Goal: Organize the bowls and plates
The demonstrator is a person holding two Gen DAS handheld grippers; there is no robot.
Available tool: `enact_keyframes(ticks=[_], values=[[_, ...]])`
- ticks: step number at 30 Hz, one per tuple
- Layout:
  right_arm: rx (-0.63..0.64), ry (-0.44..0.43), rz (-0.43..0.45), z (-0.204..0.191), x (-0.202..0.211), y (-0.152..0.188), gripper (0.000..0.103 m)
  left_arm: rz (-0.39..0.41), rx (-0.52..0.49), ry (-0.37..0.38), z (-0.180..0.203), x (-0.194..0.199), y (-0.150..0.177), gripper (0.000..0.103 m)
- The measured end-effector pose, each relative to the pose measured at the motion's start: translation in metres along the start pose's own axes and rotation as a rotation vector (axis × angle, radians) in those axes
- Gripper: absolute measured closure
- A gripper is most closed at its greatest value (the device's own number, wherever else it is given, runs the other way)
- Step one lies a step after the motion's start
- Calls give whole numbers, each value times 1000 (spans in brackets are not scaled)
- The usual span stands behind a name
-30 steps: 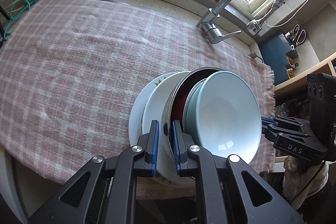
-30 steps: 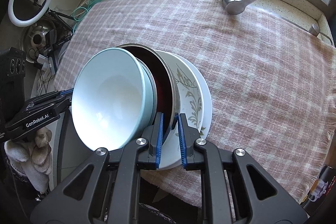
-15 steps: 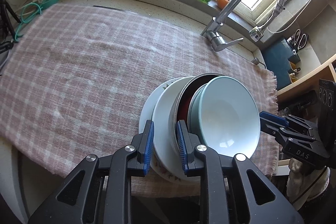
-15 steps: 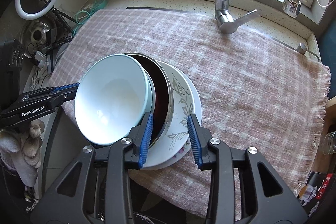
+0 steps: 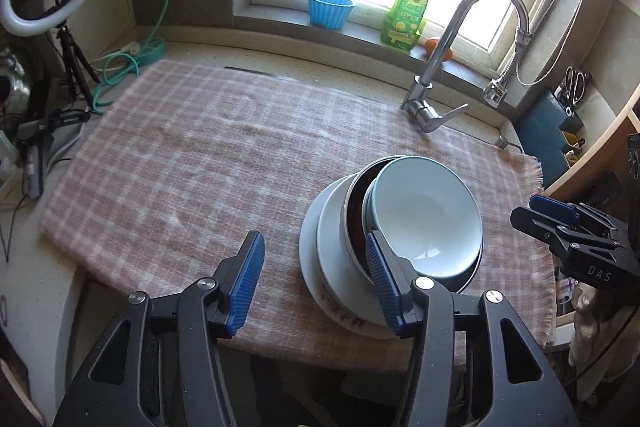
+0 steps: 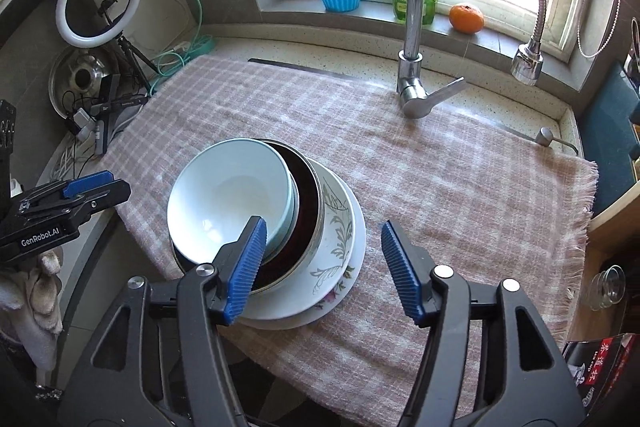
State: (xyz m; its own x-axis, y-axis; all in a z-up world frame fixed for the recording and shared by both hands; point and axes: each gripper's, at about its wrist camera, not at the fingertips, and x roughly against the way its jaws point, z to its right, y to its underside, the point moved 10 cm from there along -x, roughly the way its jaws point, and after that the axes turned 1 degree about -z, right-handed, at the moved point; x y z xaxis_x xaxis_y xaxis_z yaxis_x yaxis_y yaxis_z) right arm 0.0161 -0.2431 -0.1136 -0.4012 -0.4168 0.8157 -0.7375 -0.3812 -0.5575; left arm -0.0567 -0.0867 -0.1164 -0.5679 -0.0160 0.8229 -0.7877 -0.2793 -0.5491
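- Stack of plates and bowls sits on the checked cloth, near its front edge.
- Left gripper and right gripper: jaws opening, nothing pinched (stack looks released).
- Stacking step appears finished; next move calls for clearing away without knocking the tilted top bowl.

Home kitchen, tap by window, dish soap bottle on sill
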Motion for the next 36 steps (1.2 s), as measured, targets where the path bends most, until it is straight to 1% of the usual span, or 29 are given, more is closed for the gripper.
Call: enact_keyframes(ticks=[2, 4, 6, 7, 9, 13, 16, 36], values=[[12, 5, 16, -2, 4, 1, 32, 17, -9, -17, 5, 5, 3, 43], [19, 11, 38, -3, 10, 1, 28, 39, -23, -47, 10, 11, 6, 40], [25, 13, 60, -4, 15, 2, 26, 51, -28, -65, 14, 15, 9, 35], [30, 18, 69, -4, 18, 2, 24, 56, -22, -68, 15, 17, 10, 34], [38, 33, 87, -4, 23, 3, 20, 62, -13, -75, 16, 20, 12, 33], [28, 46, 116, 0, 31, 3, 18, 63, 8, -84, 16, 24, 15, 33], [23, 52, 125, 4, 34, 4, 13, 58, 16, -83, 19, 23, 17, 33], [-9, 59, 137, 17, 36, 5, 13, 57, -2, -92, 29, 24, 15, 33]])
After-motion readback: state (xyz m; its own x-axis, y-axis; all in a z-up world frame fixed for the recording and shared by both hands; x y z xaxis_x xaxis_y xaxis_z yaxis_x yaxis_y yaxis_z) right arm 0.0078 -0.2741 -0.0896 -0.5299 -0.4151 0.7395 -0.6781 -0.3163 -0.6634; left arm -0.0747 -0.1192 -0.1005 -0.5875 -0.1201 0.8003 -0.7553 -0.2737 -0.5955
